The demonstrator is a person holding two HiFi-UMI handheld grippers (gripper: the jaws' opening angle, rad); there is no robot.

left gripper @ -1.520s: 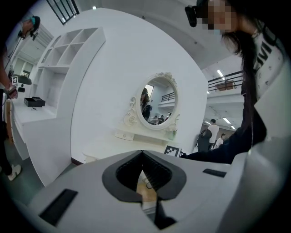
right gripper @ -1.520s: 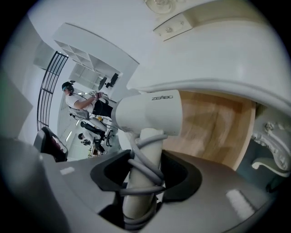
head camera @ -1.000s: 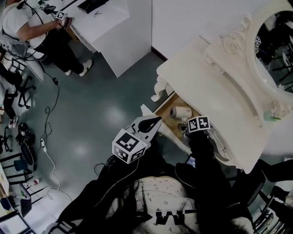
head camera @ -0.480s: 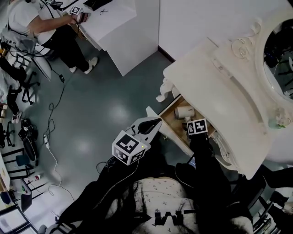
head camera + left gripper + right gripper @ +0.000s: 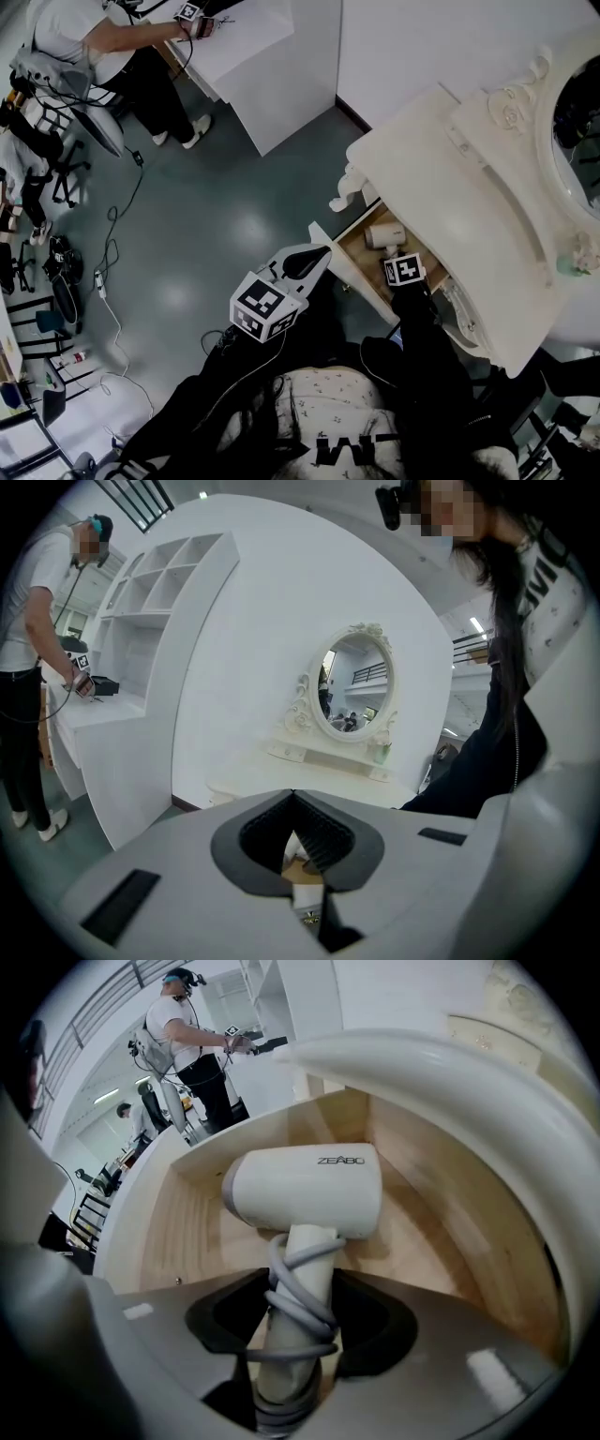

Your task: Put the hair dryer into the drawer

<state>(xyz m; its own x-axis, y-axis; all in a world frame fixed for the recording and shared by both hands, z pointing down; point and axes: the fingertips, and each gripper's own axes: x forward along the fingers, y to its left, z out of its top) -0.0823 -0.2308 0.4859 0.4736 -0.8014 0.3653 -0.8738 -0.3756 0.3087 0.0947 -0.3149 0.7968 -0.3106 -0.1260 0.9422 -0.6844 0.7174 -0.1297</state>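
Note:
A white hair dryer (image 5: 382, 234) lies with its body inside the open wooden drawer (image 5: 349, 270) of the cream dressing table (image 5: 441, 159). In the right gripper view the hair dryer (image 5: 305, 1190) has a grey cord wound round its handle, and its body hangs low over the drawer floor (image 5: 187, 1232). My right gripper (image 5: 397, 259) points steeply down over the drawer. This right gripper (image 5: 302, 1299) is shut on the dryer's handle. My left gripper (image 5: 319, 253) hovers beside the drawer's front corner. The left gripper (image 5: 293, 795) is shut and holds nothing.
The table top overhangs the drawer's far side, with an oval mirror (image 5: 577, 103) behind it. A white desk (image 5: 262, 56) stands at the top, and a person (image 5: 103, 37) works at it. Cables (image 5: 103, 281) and chairs lie on the grey floor at left.
My right gripper has sunk and rolled, bringing the hair dryer lower into the drawer. The left gripper has drifted slightly sideways near the drawer front. The head view has shifted.

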